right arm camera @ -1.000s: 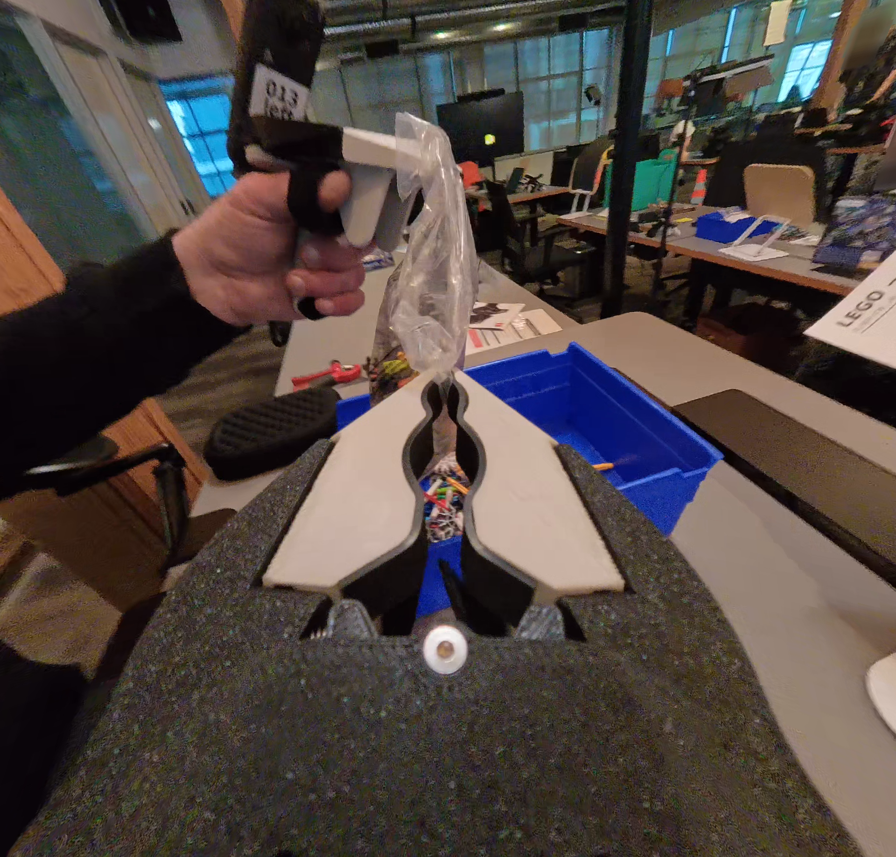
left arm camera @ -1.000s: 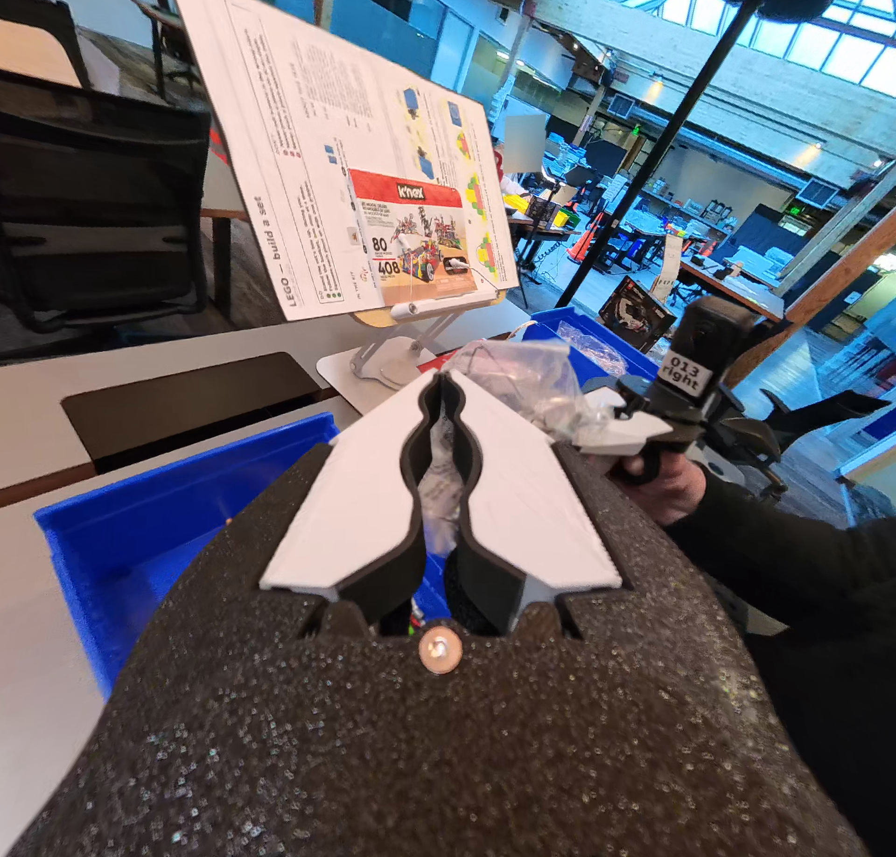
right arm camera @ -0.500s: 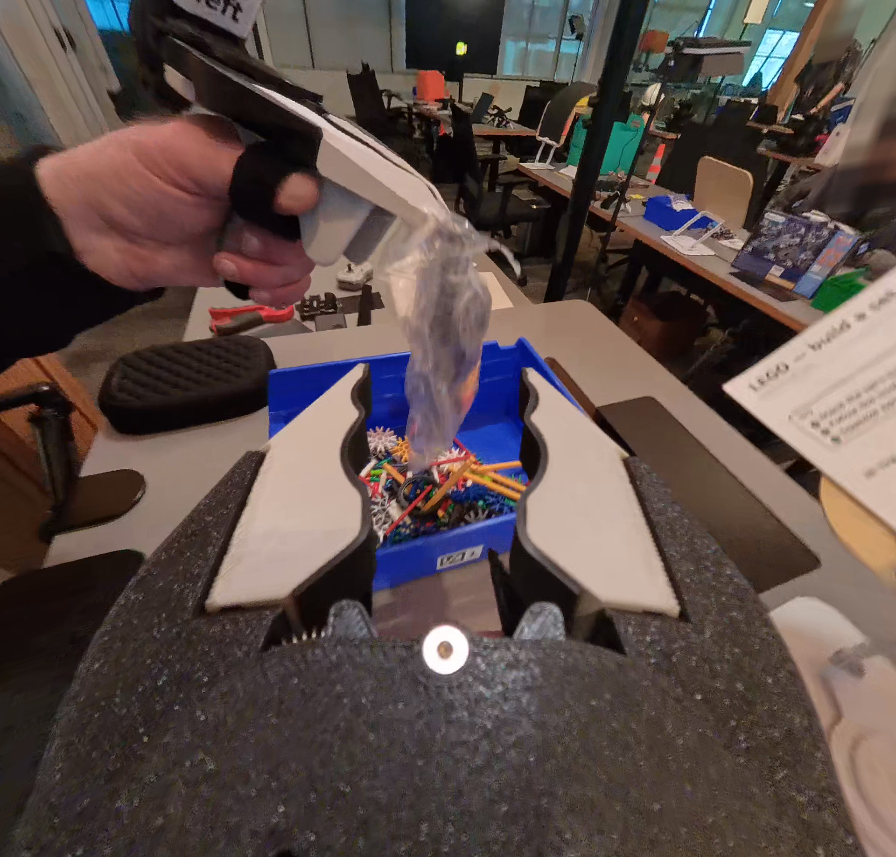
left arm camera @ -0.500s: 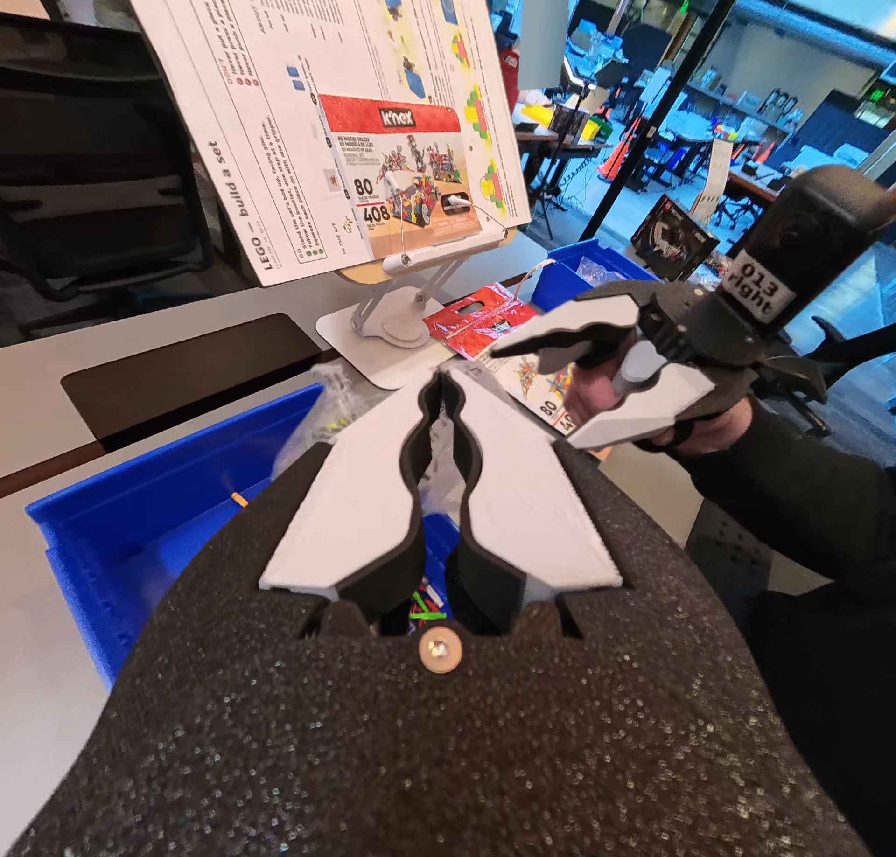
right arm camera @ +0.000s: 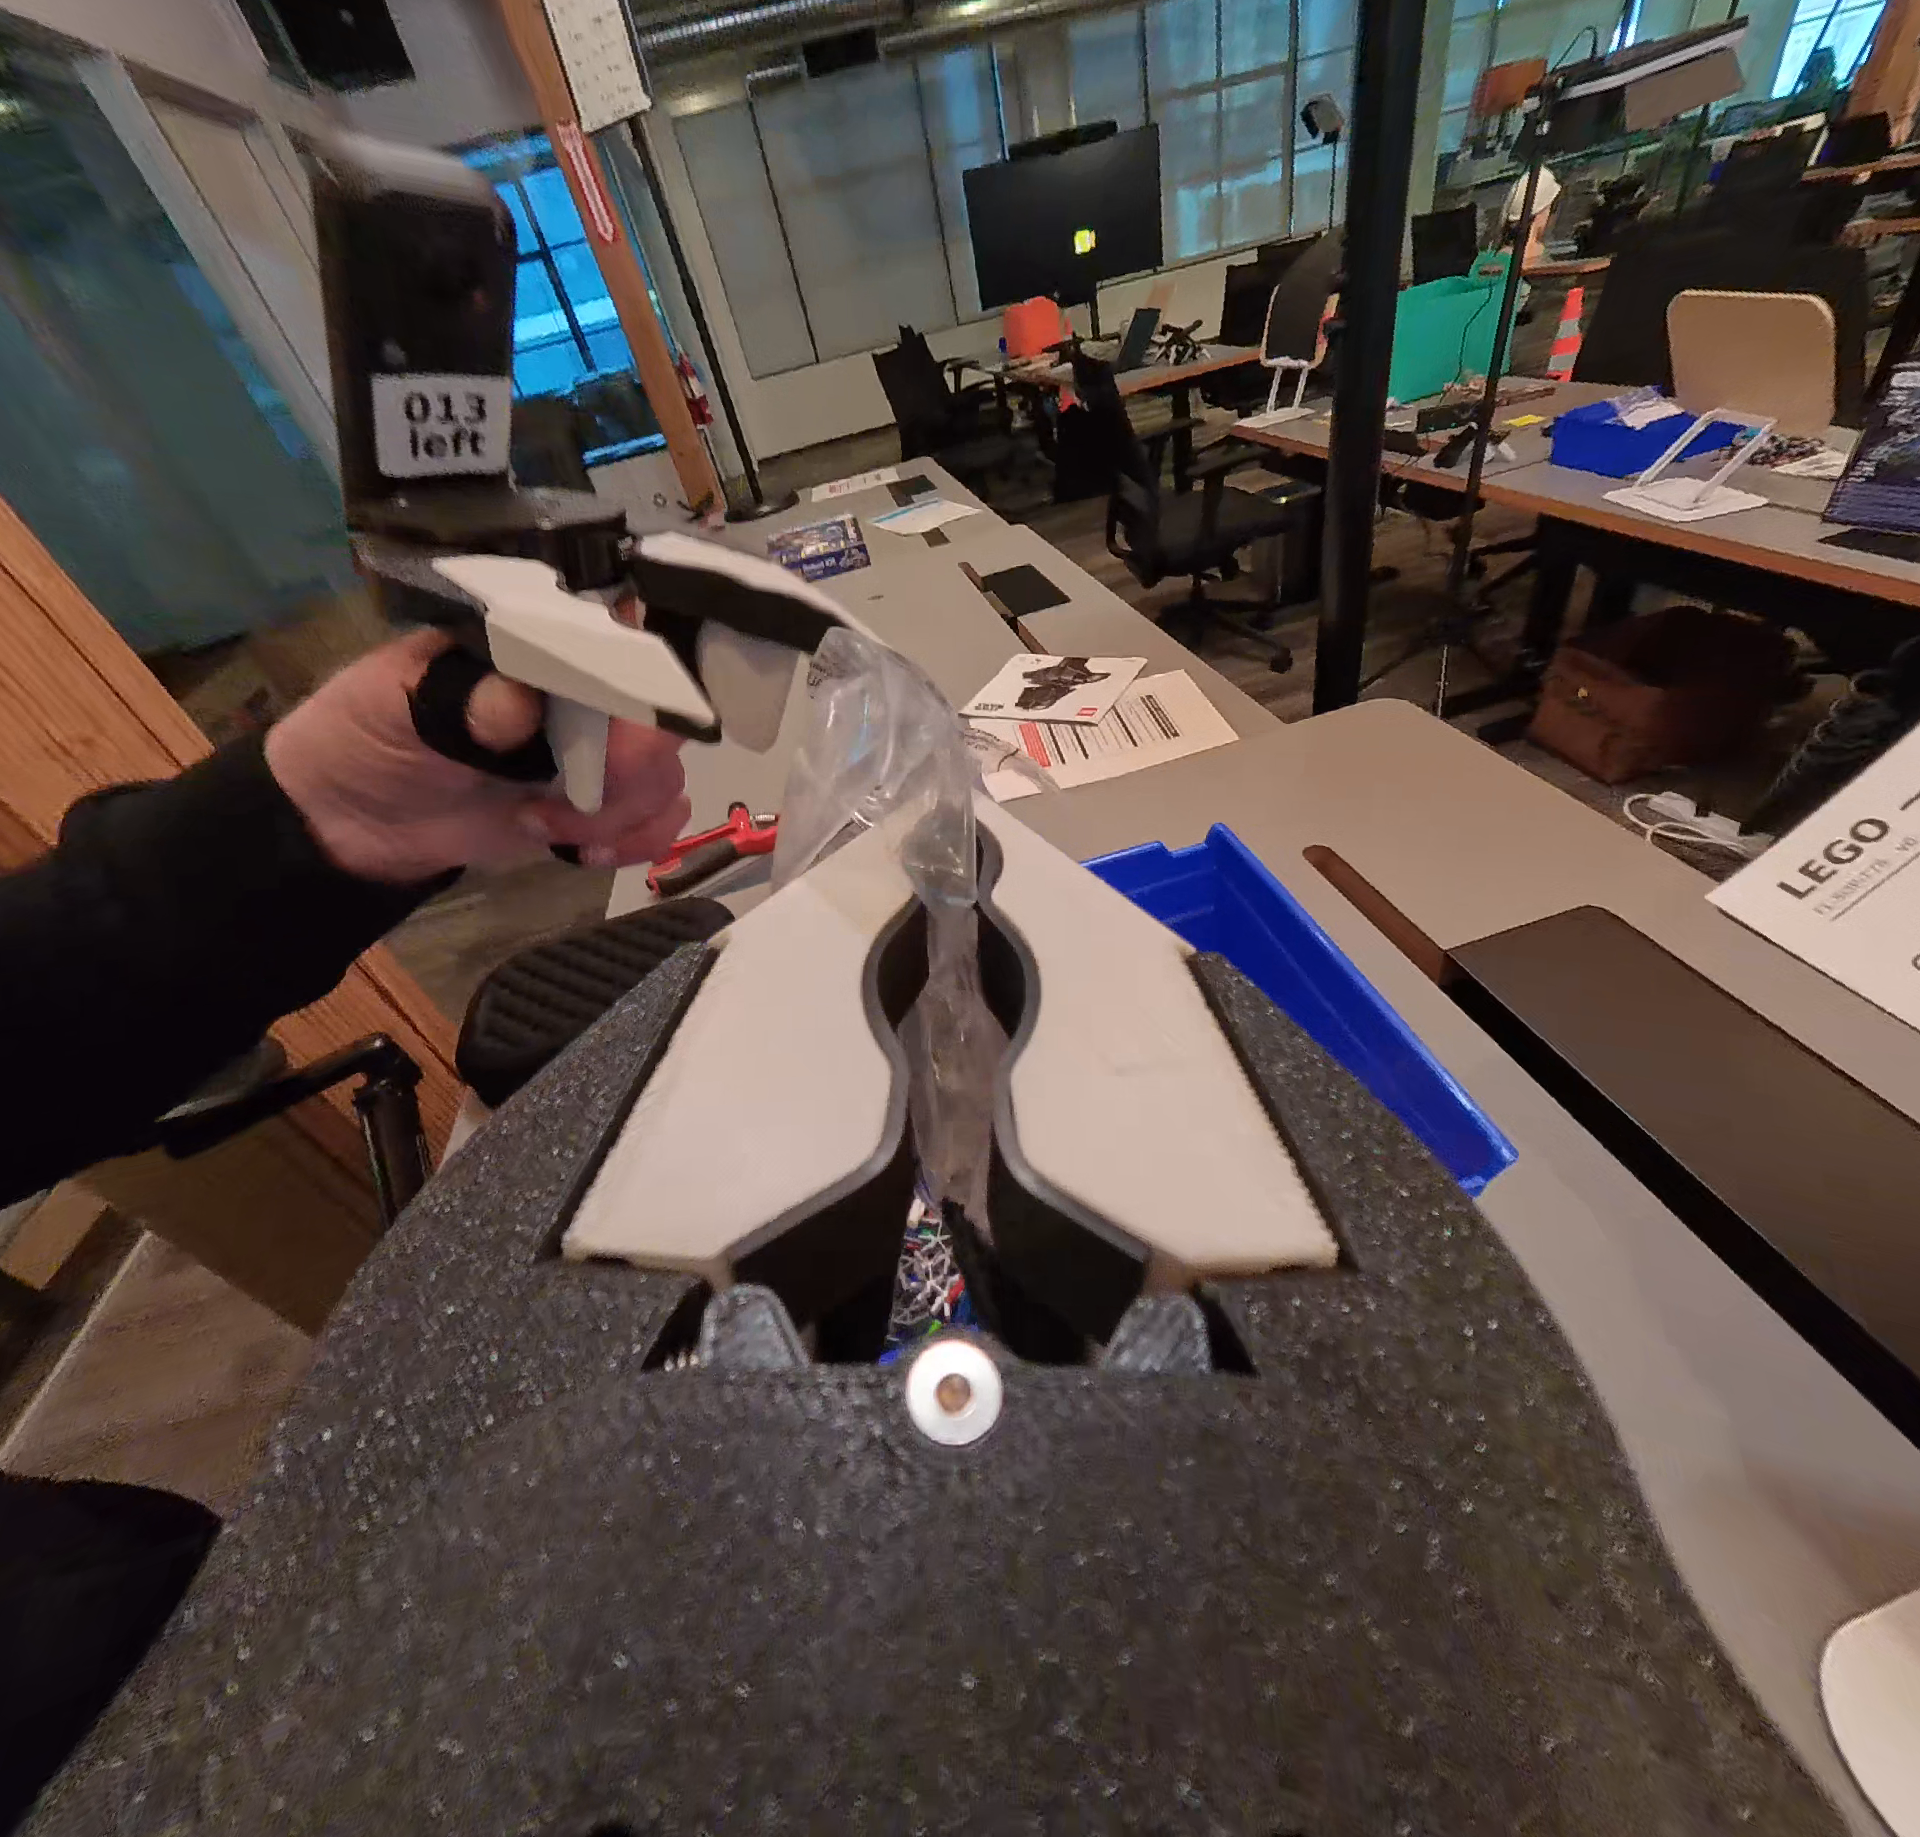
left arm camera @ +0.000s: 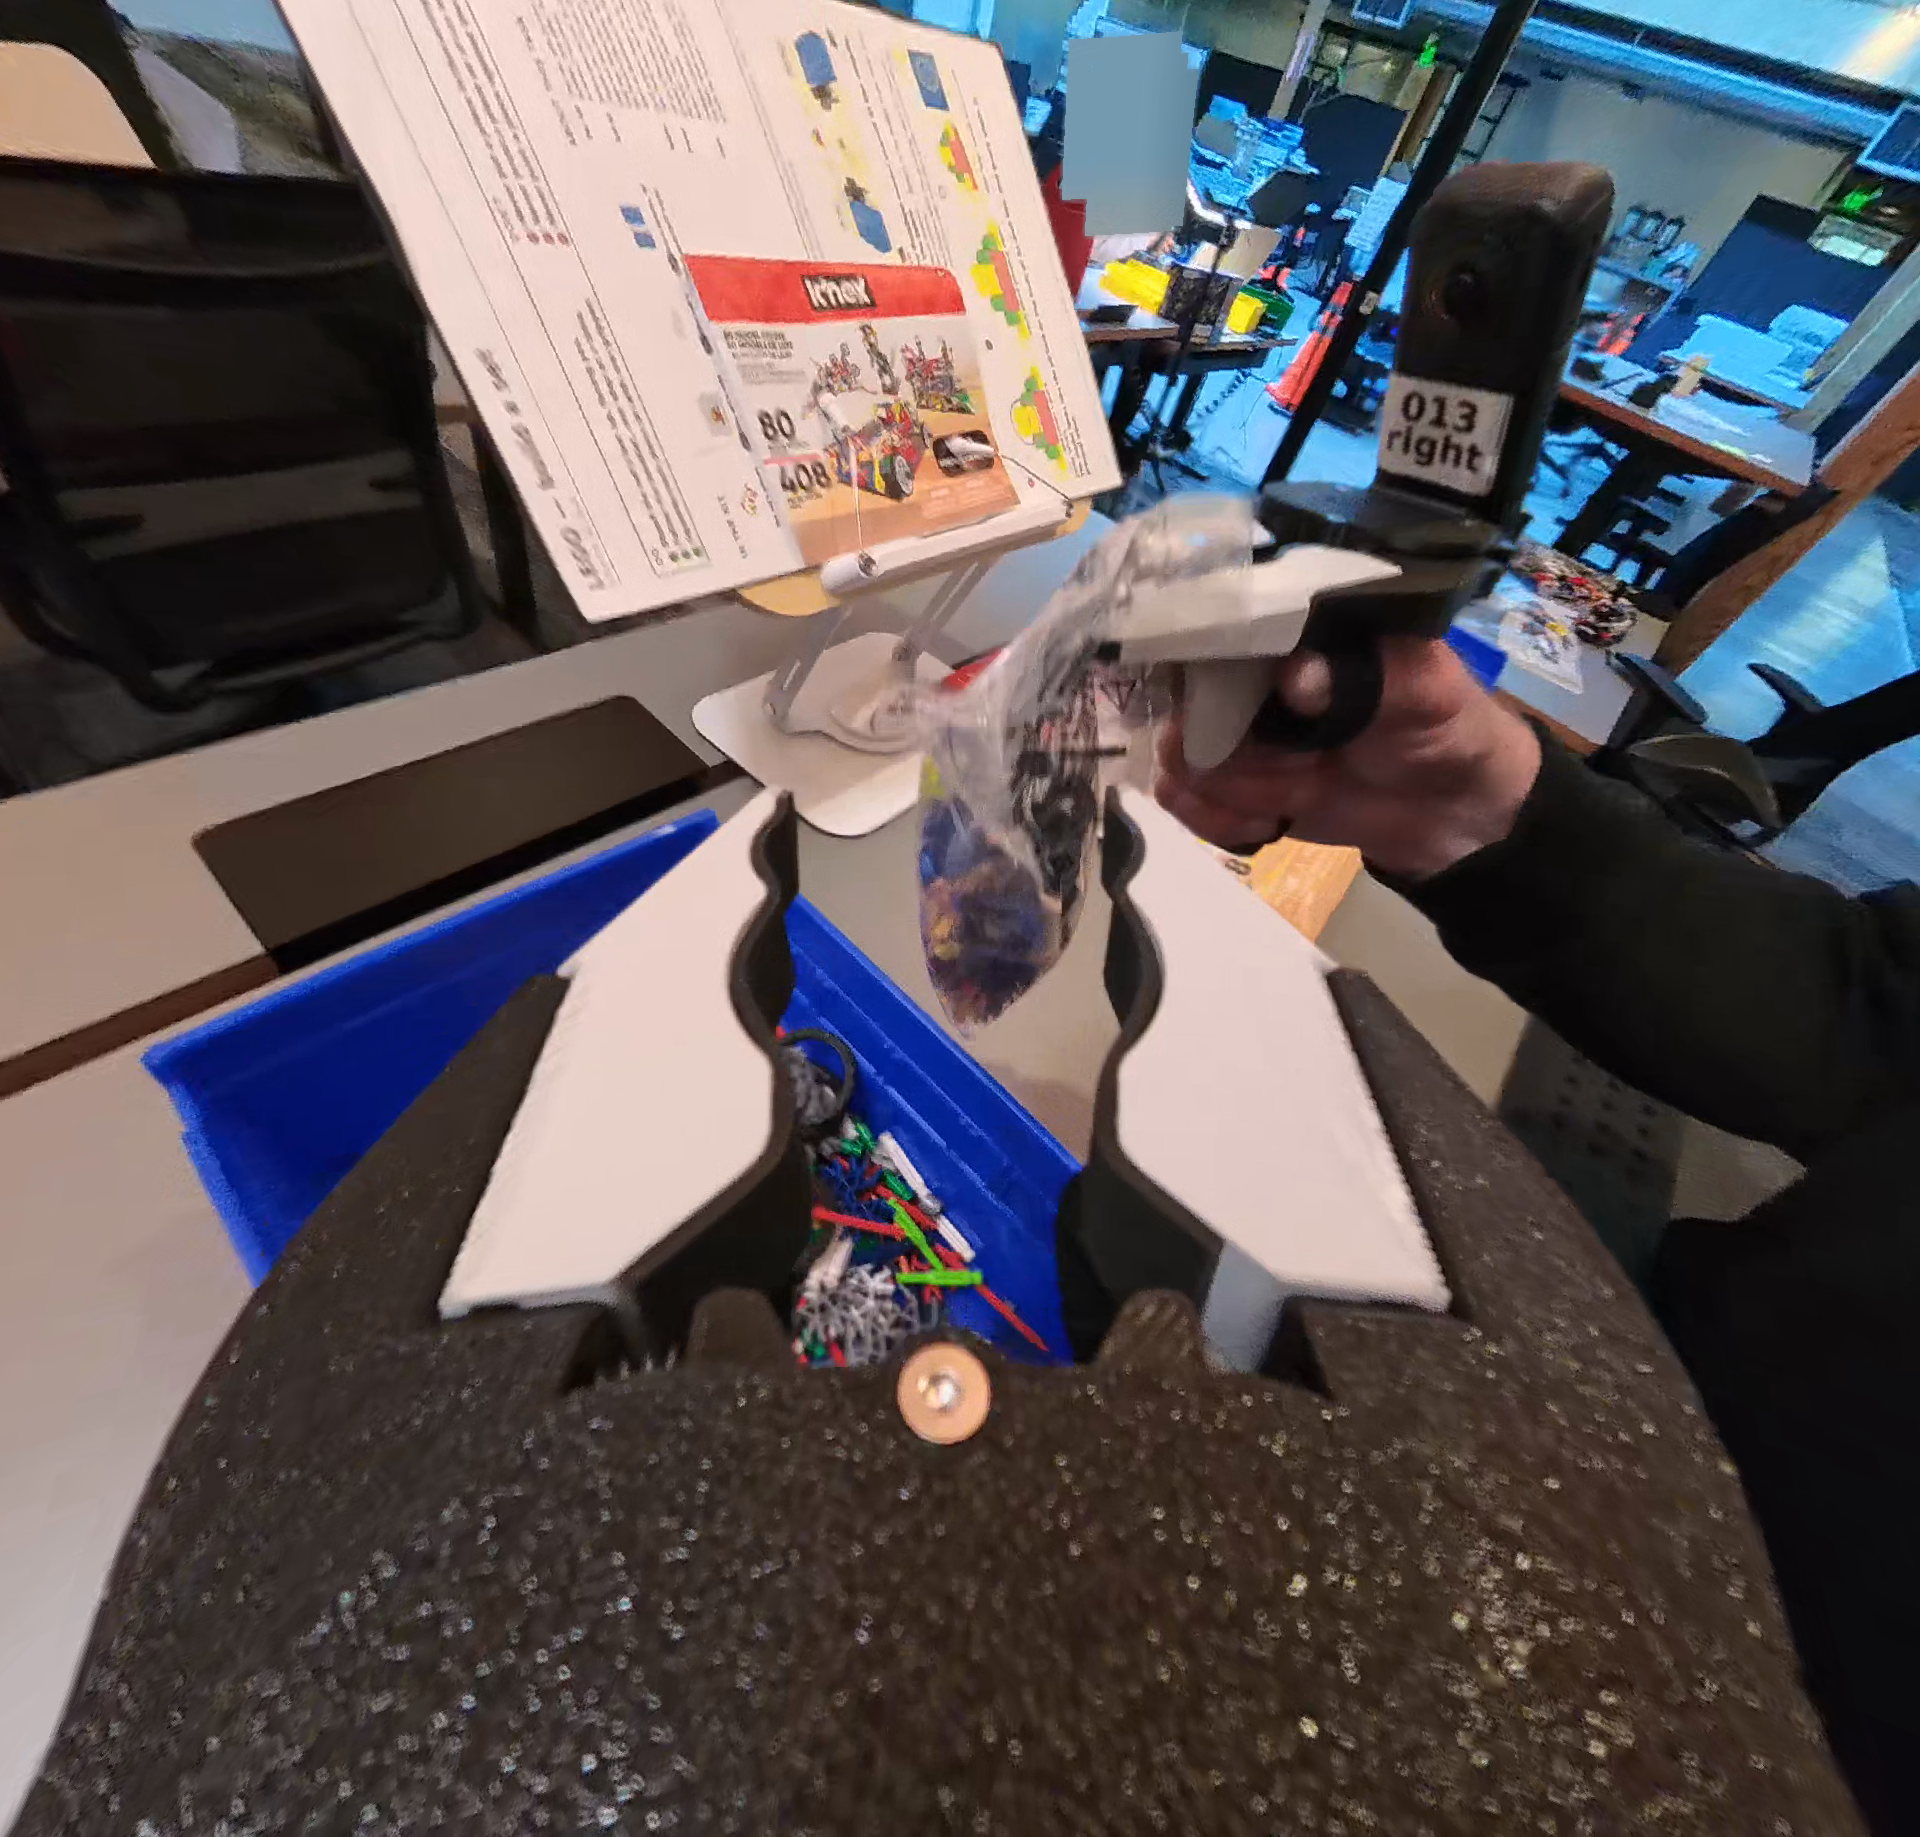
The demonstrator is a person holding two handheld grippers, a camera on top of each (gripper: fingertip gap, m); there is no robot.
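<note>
The grey counter (left arm camera: 94,1195) carries a blue bin (left arm camera: 343,1018) of small coloured rods. The clear bag (left arm camera: 1003,883) has changed hands: the right tool (right arm camera: 951,920), wide half a second ago, now pinches it at twelve o'clock, while the left tool (left arm camera: 940,883) has let go and gapes wide.

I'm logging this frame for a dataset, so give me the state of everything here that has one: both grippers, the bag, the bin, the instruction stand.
left gripper: open, holding nothing.
right gripper: shut on the plastic bag.
plastic bag: hanging, some small parts inside.
blue bin: on the table, loose colourful pieces in it.
instruction sheets: propped tilted on a white stand.
</note>
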